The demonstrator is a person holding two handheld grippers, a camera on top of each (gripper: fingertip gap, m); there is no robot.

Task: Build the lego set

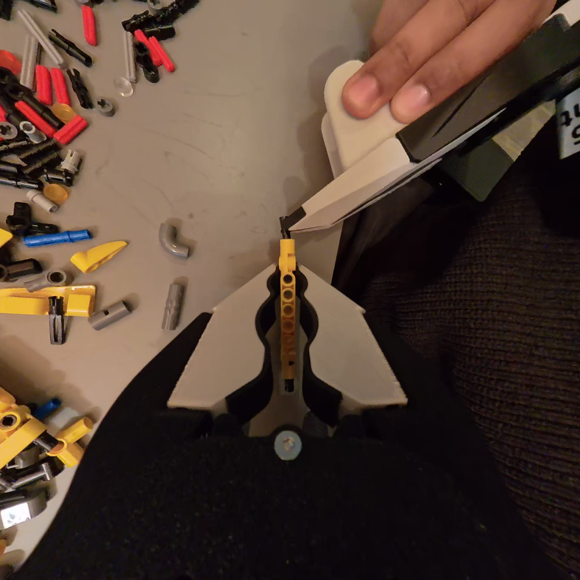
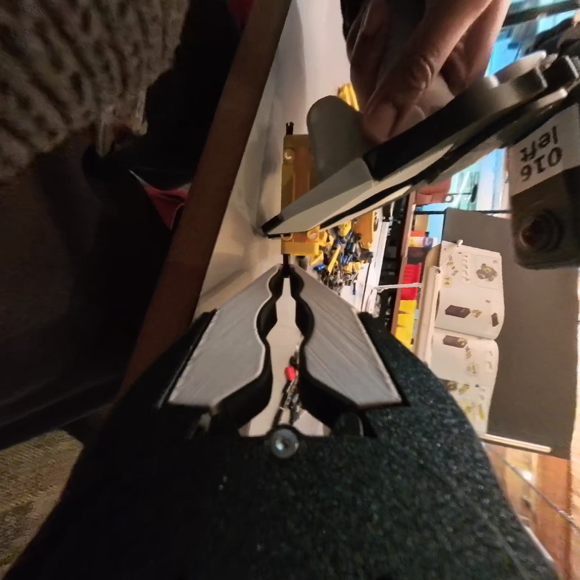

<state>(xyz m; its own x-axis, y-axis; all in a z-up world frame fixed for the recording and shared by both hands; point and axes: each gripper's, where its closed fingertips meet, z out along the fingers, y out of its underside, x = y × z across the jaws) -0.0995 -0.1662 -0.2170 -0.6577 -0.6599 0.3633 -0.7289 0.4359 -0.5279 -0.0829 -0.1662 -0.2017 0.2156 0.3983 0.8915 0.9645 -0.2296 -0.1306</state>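
In the left wrist view my left gripper (image 1: 287, 266) is shut on a yellow beam with a row of holes (image 1: 288, 301), which stands up between the fingers. Its top end sticks out past the tips. My right gripper (image 1: 293, 224) comes in from the upper right, held by a hand (image 1: 423, 62), and is shut on a small black pin (image 1: 284, 227) that touches the beam's top end. In the right wrist view my right gripper (image 2: 286, 270) pinches the black pin (image 2: 285, 260) against the yellow beam (image 2: 296, 248). The left gripper (image 2: 271, 230) crosses above it.
Loose pieces lie on the left of the grey table (image 1: 219, 125): red and black pins, a blue axle (image 1: 56, 237), a grey elbow (image 1: 172, 240), a yellow panel (image 1: 47, 299) and a partly built yellow assembly (image 1: 28, 439). Dark knitted clothing (image 1: 470, 345) fills the right. My two grippers' fingertips are within a few centimetres of each other. The grey elbow (image 1: 172, 240) is about equally far from each gripper, around 6 centimetres.
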